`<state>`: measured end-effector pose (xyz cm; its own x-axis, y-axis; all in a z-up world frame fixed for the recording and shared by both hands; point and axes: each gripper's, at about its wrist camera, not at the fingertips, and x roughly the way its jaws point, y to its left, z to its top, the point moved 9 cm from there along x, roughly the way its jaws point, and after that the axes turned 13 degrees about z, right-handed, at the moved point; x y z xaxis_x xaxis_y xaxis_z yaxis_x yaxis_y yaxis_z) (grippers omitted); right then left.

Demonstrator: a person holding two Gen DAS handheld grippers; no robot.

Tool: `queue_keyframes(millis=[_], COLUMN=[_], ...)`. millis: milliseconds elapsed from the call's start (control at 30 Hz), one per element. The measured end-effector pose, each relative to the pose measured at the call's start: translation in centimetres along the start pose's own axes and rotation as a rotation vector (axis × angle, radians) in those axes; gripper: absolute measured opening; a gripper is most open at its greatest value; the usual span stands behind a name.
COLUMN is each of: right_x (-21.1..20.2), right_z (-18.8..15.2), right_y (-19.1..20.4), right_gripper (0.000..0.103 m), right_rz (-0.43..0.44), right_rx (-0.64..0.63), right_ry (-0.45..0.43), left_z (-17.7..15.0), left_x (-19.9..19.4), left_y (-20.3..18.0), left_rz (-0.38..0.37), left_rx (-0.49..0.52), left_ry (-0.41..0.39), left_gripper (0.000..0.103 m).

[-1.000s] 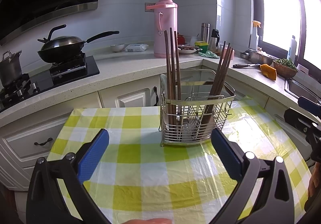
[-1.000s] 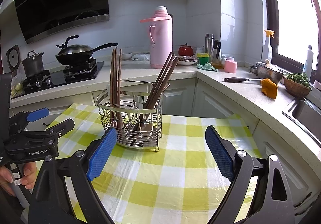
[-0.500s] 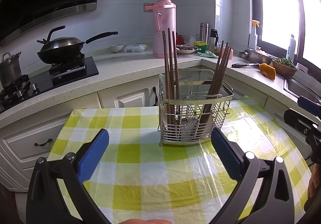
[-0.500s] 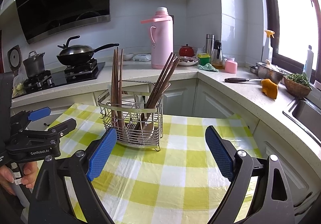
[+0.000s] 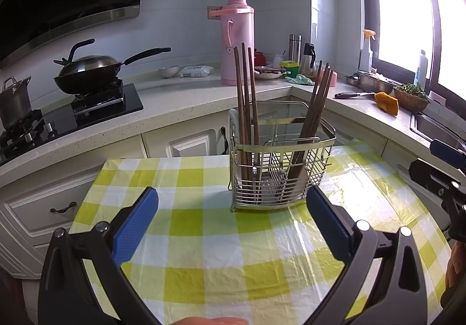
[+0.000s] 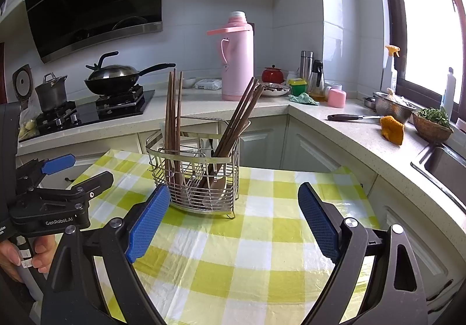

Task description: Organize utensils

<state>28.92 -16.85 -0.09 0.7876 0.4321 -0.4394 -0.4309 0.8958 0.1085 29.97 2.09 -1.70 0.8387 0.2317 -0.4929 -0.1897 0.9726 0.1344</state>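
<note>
A wire metal utensil rack [image 5: 281, 176] stands on the green-and-white checked tablecloth [image 5: 221, 240]. It holds upright brown chopsticks [image 5: 246, 109] in its left compartment and leaning chopsticks [image 5: 313, 115] in its right one. The rack [image 6: 195, 179] also shows in the right wrist view, with spoons low inside. My left gripper [image 5: 231, 226] is open and empty, just short of the rack. My right gripper [image 6: 233, 220] is open and empty, in front of the rack. The left gripper [image 6: 58, 179] shows at the left of the right wrist view.
A pink thermos [image 5: 237, 39], wok [image 5: 87, 74] on the stove, pot [image 5: 14, 103] and bottles stand on the counter behind the table. A knife [image 6: 352, 117], orange cloth [image 6: 391, 128], basket of greens [image 6: 432, 124] and sink [image 6: 442, 170] lie to the right.
Both views have shifted only slightly; the rack sits a touch lower and nearer in the right wrist view. Both grippers stay open and empty.
</note>
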Motion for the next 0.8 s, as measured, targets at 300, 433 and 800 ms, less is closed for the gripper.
queue_keyframes(millis=[300, 433, 800], right_x=[-0.04, -0.01, 0.04], right_z=[-0.17, -0.19, -0.23], right_y=[0.18, 0.15, 0.17], right_gripper=[0.084, 0.084, 0.084], right_rz=[0.005, 0.005, 0.005], right_rx=[0.001, 0.001, 0.002], right_ry=[-0.001, 0.000, 0.004], left_z=[-0.12, -0.13, 0.25], left_x=[-0.08, -0.09, -0.36], left_y=[0.03, 0.11, 0.50], left_rz=[0.001, 0.001, 0.015], left_rx=[-0.003, -0.003, -0.011], left_ry=[-0.003, -0.004, -0.015], left_gripper=[0.098, 0.098, 0.099])
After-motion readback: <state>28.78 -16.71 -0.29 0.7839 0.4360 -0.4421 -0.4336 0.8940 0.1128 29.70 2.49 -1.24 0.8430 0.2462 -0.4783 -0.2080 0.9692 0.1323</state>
